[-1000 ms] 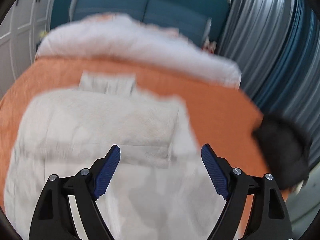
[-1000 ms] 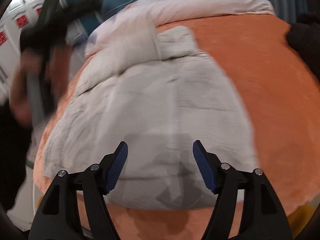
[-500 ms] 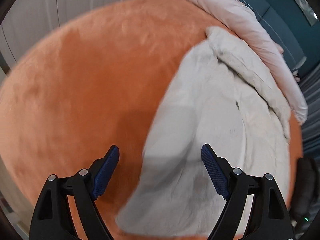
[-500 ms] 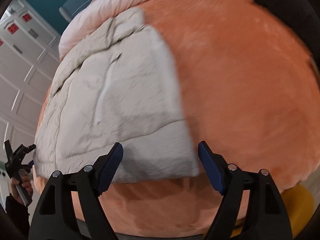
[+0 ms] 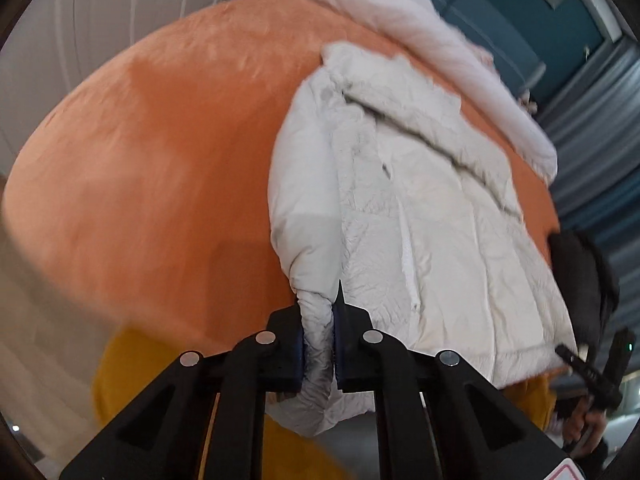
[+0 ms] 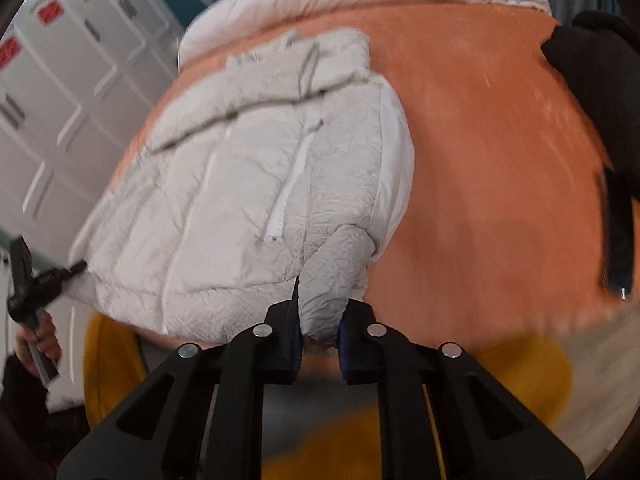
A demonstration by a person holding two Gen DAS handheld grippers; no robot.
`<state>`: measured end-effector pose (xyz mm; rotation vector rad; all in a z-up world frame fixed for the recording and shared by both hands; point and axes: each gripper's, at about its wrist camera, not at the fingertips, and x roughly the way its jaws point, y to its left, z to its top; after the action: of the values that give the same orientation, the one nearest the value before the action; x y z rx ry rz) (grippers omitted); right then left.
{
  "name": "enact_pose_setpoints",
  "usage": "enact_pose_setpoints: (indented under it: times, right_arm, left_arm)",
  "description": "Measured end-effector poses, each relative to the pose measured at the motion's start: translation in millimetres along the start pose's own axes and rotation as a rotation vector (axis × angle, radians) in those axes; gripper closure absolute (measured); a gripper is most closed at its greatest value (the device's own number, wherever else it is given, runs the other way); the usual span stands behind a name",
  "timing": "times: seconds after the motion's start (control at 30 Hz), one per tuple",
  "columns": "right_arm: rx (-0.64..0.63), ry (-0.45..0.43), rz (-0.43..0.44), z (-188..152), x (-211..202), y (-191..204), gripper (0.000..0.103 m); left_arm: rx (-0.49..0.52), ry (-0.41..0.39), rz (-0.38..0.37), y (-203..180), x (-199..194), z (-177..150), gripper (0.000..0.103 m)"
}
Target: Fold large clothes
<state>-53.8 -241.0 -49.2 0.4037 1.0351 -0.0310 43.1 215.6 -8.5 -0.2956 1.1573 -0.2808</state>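
**Now both corners of the jacket are pinched**

Now the white puffer jacket (image 5: 420,208) lies spread on the orange bed (image 5: 152,152), collar toward the pale duvet (image 5: 400,20) at the bed's head. At the jacket's left hem corner, the left gripper (image 5: 318,344) has its jaws clamped on a bunched fold. At the right hem corner, the right gripper (image 6: 320,340) is closing its jaws, a gathered wad of cloth between them. Right of the jacket, a black garment (image 6: 596,64) lies apart. The step in hand looks like seizing the hem; next, probably, both corners lift together and carry toward the collar.
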Motion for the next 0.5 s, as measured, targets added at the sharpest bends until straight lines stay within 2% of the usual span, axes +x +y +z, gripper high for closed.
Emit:
enact_pose_setpoints:
  times: [0.07, 0.1, 0.13, 0.2, 0.3, 0.33, 0.4, 0.47, 0.5]
  right_arm:
    - [-0.021, 0.074, -0.028, -36, -1, -6, 0.087]
    - [-0.021, 0.100, -0.035, -48, 1, -9, 0.083]
    - [-0.015, 0.124, -0.044, -61, 2, -12, 0.080]
    - [0.008, 0.118, -0.055, -68, -6, -14, 0.075]
    - [0.023, 0.061, -0.053, -48, -28, -15, 0.068]
    - [0.011, 0.015, -0.062, -36, -38, -13, 0.065]
    - [-0.005, -0.108, -0.079, -6, -58, -9, 0.045]
    - [-0.003, -0.193, -0.046, 25, -63, -9, 0.038]
    - [0.002, -0.230, -0.025, 41, -62, -8, 0.038]
  left_arm:
    - [0.044, 0.029, 0.047, 5, -8, -33, 0.093]
    - [0.067, 0.043, 0.081, 6, -12, -52, 0.089]
    - [0.065, 0.053, 0.101, 8, -14, -64, 0.087]
    - [0.018, 0.040, 0.099, 11, -29, -74, 0.085]
    - [-0.038, -0.035, 0.062, 9, -59, -57, 0.084]
    - [-0.041, -0.099, 0.053, 4, -74, -43, 0.081]
    - [-0.029, -0.216, 0.064, -4, -92, -22, 0.054]
    - [0.001, -0.334, 0.060, -18, -100, 11, 0.046]
    - [0.005, -0.360, 0.069, -23, -97, 27, 0.045]
